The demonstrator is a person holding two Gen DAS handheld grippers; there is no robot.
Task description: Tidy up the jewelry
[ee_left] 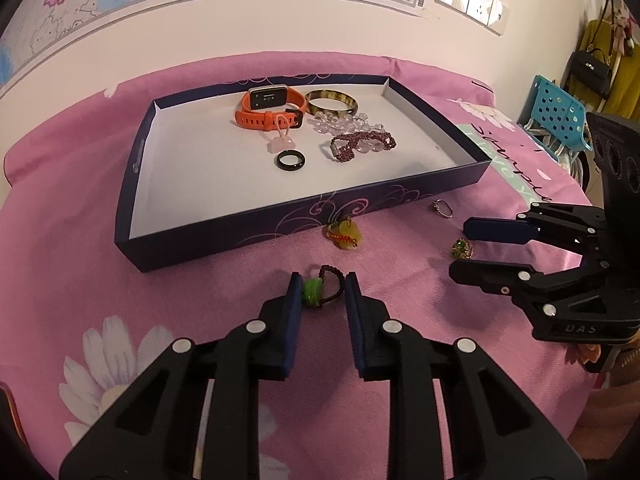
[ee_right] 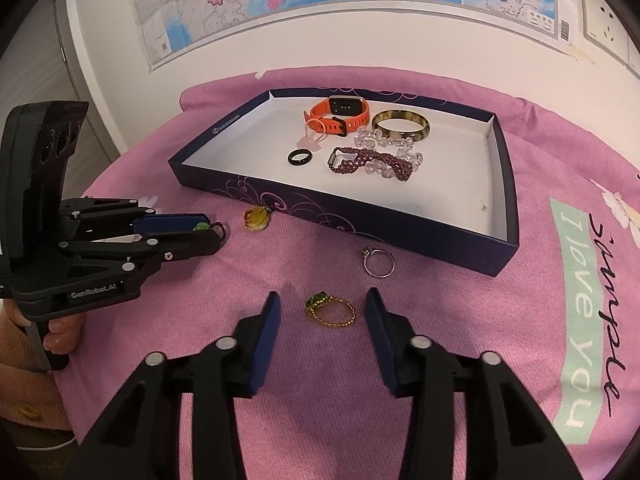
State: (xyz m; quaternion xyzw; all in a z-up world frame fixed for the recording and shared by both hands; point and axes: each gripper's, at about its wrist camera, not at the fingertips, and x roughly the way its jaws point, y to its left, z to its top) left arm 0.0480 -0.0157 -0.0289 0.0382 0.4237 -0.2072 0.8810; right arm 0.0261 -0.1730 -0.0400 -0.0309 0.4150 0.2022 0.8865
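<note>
My left gripper point(ee_left: 324, 282) is shut on a green bead charm point(ee_left: 311, 293) with a dark cord loop, which lies on the pink cloth. One pad touches the bead and the other touches the loop. From the right wrist view the same gripper point(ee_right: 210, 232) shows the bead point(ee_right: 200, 226) at its tips. My right gripper point(ee_right: 323, 295) stands open around a gold ring with a green stone point(ee_right: 332, 312), and neither pad touches it. In the left wrist view that ring point(ee_left: 463, 249) sits between the right gripper's point(ee_left: 457, 249) fingers. The dark blue tray point(ee_left: 280, 220) holds several pieces.
A silver ring point(ee_right: 379, 262) and a yellow charm point(ee_right: 256, 218) lie on the cloth just in front of the tray point(ee_right: 360, 216). Inside are an orange watch point(ee_right: 340, 114), a bangle point(ee_right: 401, 126), bead bracelets point(ee_right: 372, 162) and a black ring point(ee_right: 299, 157). A hand point(ee_right: 60, 332) holds the left gripper's handle.
</note>
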